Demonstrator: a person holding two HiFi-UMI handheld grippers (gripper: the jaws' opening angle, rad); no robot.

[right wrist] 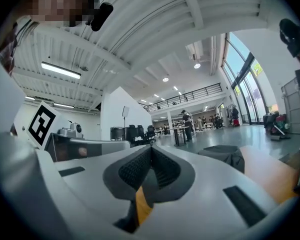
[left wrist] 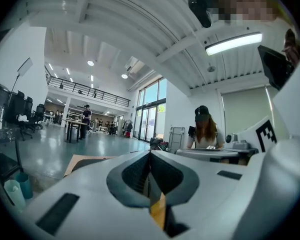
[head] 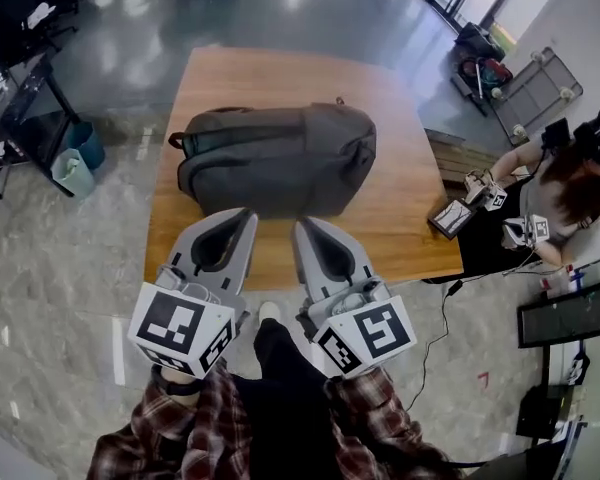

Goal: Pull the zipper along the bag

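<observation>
1. Bag: grey fabric backpack lying on its side at the centre of the frame in the head view, long axis left to right, near the middle of the worktop. It also shows as a dark lump at the right of the right gripper view.
2. Zipper: we read a seam line along the bag's upper left part as the track. The pull tab is too small for us to place.
3. Left hand-held gripper: jaws closed together, nothing between them, held level just short of the bag's near side.
4. Right hand-held gripper: likewise closed and empty, level, beside the left one.
5. Handling, our judgement: the bag is soft and slack and looks lightly filled. It is likely to bunch or slide on the smooth wood when the zipper is pulled.
6. Where to take hold, our judgement: pinch the small pull tab with one gripper and clamp the fabric or the end loop behind it with the other, so the track stays taut.
</observation>
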